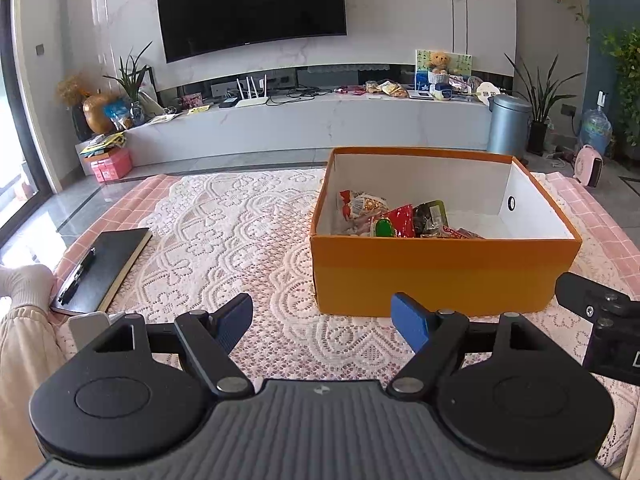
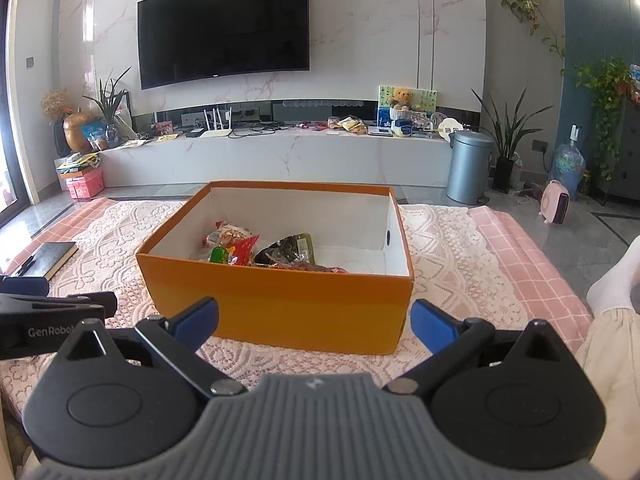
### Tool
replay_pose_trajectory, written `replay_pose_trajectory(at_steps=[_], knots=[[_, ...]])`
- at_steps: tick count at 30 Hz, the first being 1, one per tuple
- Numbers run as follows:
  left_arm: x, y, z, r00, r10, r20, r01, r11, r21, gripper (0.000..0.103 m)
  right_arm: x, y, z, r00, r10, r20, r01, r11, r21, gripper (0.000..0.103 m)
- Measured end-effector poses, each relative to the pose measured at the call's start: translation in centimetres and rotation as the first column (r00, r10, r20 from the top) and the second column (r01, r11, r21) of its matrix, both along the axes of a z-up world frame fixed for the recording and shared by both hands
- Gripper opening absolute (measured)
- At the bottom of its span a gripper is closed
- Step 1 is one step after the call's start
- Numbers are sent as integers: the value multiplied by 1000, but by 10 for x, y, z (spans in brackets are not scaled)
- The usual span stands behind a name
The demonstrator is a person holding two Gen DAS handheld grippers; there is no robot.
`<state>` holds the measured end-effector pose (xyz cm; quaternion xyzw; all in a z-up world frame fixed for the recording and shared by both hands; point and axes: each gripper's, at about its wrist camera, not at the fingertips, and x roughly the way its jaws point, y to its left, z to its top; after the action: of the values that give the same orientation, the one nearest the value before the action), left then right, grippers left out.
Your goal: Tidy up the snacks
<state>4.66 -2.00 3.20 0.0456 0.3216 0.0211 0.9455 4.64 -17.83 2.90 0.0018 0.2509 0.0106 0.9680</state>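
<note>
An open orange box (image 1: 440, 276) with white inner walls stands on a lace-covered table; it also shows in the right wrist view (image 2: 280, 304). Several snack packets (image 1: 394, 218) lie in its left half, red, green and dark ones, and show in the right wrist view (image 2: 264, 252) too. My left gripper (image 1: 322, 320) is open and empty, just in front of the box's near left corner. My right gripper (image 2: 314, 322) is open and empty, close to the box's near wall. Each gripper shows at the edge of the other's view.
A black notebook (image 1: 102, 266) with a pen on it lies at the table's left. A white lace cloth (image 1: 240, 232) covers a pink checked cloth. Beyond the table are a TV (image 1: 250, 4), a white media bench, plants and a grey bin (image 1: 508, 124).
</note>
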Motion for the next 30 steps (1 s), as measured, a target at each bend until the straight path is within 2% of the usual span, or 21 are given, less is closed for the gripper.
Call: replay_pose_trajectory(at_steps=[30], knots=[[0, 2, -1, 1000, -5, -4, 5, 1000, 1, 92, -5, 3, 0, 1000, 2, 16, -1, 1000, -28, 99]])
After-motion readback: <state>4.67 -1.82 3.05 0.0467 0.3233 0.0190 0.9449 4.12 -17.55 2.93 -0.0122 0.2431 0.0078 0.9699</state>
